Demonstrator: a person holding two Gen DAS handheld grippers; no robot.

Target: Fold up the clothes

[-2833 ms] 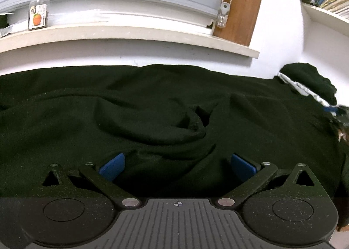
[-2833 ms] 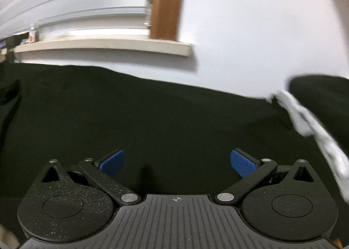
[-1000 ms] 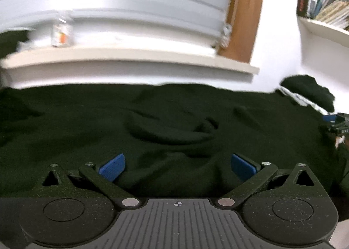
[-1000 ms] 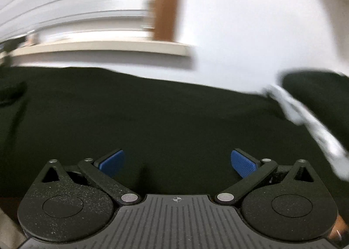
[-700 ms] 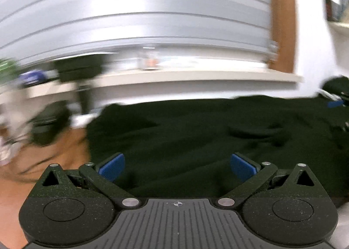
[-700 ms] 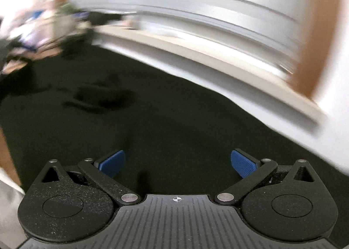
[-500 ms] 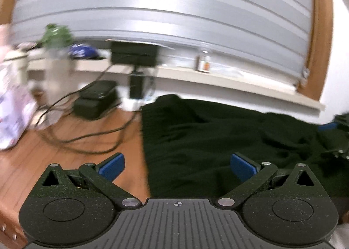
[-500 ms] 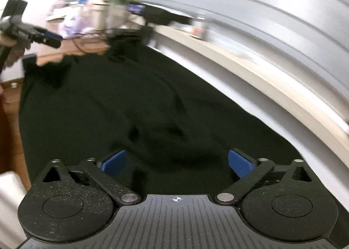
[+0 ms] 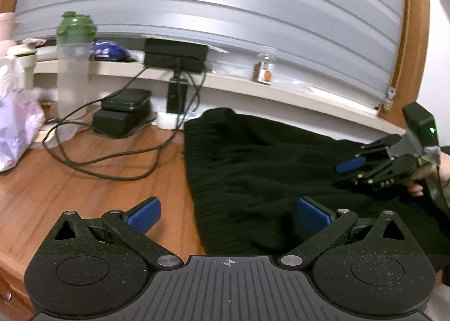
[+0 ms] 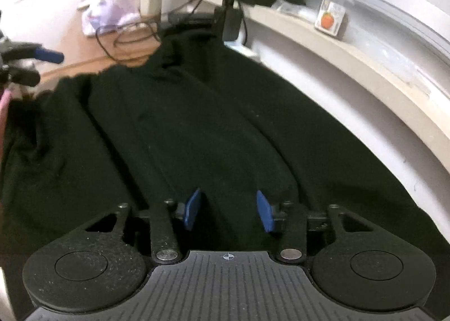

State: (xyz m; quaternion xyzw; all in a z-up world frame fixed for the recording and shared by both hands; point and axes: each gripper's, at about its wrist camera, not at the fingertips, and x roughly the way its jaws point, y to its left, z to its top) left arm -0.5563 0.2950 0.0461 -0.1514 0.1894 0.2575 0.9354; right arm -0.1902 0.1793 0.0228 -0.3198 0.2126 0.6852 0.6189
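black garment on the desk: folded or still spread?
Spread. The black garment lies flat across the wooden desk, showing only long creases and no stacked layers.

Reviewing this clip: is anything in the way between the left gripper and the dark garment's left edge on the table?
Nothing visible. The left gripper hangs open right over the black garment edge, bare wood beneath one finger. The cables lie further back on the wooden table, clear of that edge.

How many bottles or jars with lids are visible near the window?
2: a green-lidded bottle standing on the desk at left, and a small labelled jar on the window sill. Clutter at far left may hide more.
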